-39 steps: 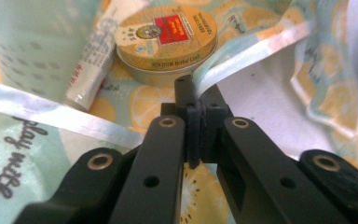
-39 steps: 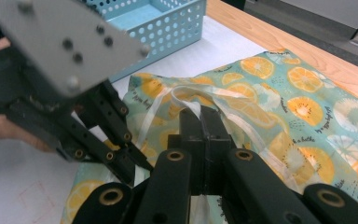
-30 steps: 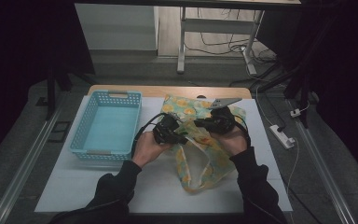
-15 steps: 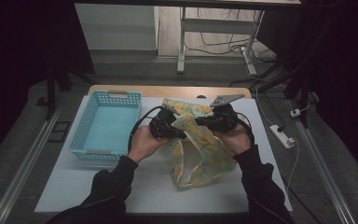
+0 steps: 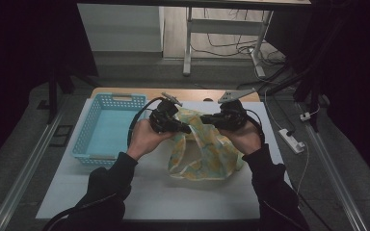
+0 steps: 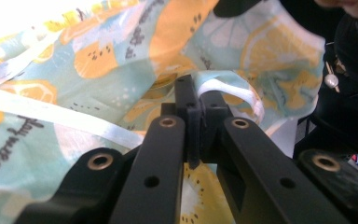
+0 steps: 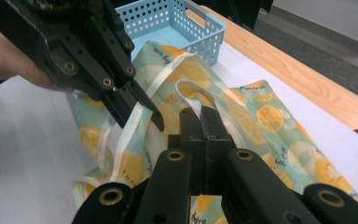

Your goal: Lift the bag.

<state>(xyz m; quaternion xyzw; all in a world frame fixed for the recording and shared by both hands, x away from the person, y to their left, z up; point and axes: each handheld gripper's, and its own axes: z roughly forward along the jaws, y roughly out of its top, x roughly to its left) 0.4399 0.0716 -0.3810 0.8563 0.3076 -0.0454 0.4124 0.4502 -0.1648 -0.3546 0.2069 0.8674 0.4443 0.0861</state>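
1. The left gripper (image 5: 187, 129), black with two jaws, is clamped tight on a white ribbon-like edge of the pale turquoise cloth printed with orange and yellow citrus slices (image 5: 207, 151); the left gripper view (image 6: 199, 100) shows the white strip looping out just past the closed jaw tips.
2. The right gripper (image 5: 205, 118) is likewise pinched on the cloth's white trim, seen between its closed jaws in the right gripper view (image 7: 200, 119).
3. The two grippers face each other, tips near but apart, above the white table surface (image 5: 125, 192).
4. The cloth hangs from both grips and its lower part rests crumpled on the table beneath them.
5. A light blue perforated plastic basket (image 5: 107, 127) stands just beyond the left gripper's outer side.
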